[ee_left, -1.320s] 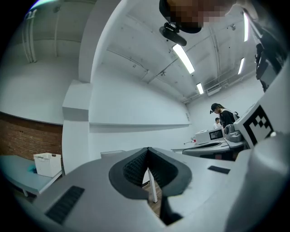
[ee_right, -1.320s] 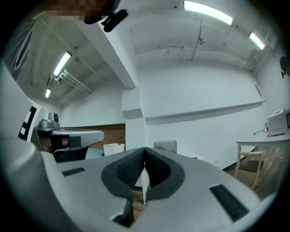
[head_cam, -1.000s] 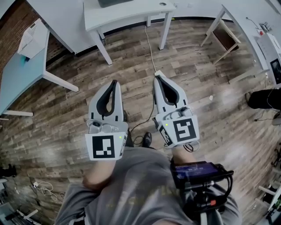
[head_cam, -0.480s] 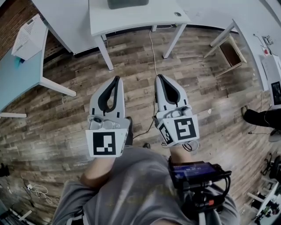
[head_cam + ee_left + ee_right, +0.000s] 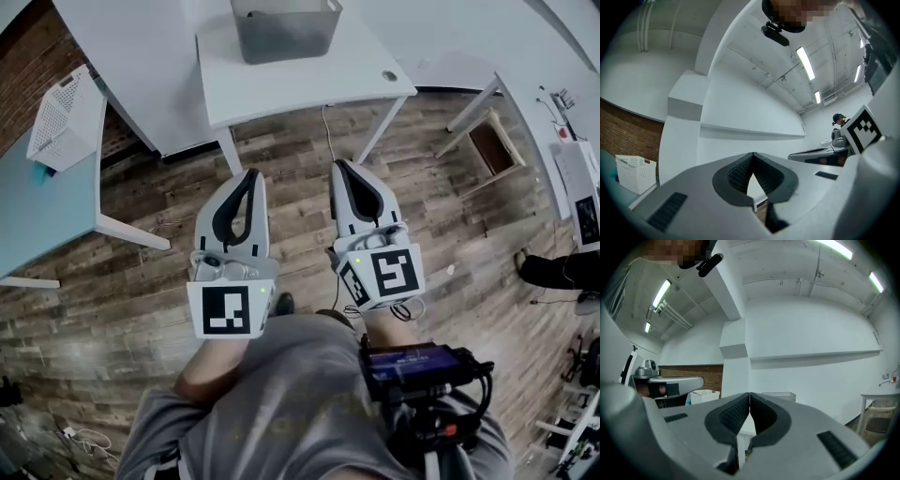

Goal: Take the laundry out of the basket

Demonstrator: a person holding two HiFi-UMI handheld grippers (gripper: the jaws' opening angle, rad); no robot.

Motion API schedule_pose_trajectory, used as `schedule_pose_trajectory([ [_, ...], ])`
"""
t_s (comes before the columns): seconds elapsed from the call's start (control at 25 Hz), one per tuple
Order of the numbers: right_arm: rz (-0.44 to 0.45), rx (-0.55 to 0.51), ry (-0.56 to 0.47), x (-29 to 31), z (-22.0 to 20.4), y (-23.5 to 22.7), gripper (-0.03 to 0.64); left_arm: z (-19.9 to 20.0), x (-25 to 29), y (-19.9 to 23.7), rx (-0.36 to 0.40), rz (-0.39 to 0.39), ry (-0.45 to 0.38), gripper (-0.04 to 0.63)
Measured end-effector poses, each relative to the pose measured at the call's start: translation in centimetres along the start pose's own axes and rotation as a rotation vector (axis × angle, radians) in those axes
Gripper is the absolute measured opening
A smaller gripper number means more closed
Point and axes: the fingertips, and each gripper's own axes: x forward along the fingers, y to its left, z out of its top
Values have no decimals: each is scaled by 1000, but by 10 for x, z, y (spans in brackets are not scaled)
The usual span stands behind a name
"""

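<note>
The basket (image 5: 64, 117), white with holes, stands on the teal table (image 5: 37, 202) at my far left, and a grey bin (image 5: 286, 30) sits on the white table (image 5: 309, 80) straight ahead. I cannot see inside either. My left gripper (image 5: 249, 176) and right gripper (image 5: 339, 169), jaws pressed together and empty, hang side by side over open wooden floor (image 5: 441, 216), near that table's front edge.
</note>
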Motion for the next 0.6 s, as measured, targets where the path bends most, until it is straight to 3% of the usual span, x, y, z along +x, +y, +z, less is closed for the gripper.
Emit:
schedule_pose_trajectory([
  [0.6,-50,16,52,53,-29,-47,8,-46,70,16,-39,-41,76,8],
])
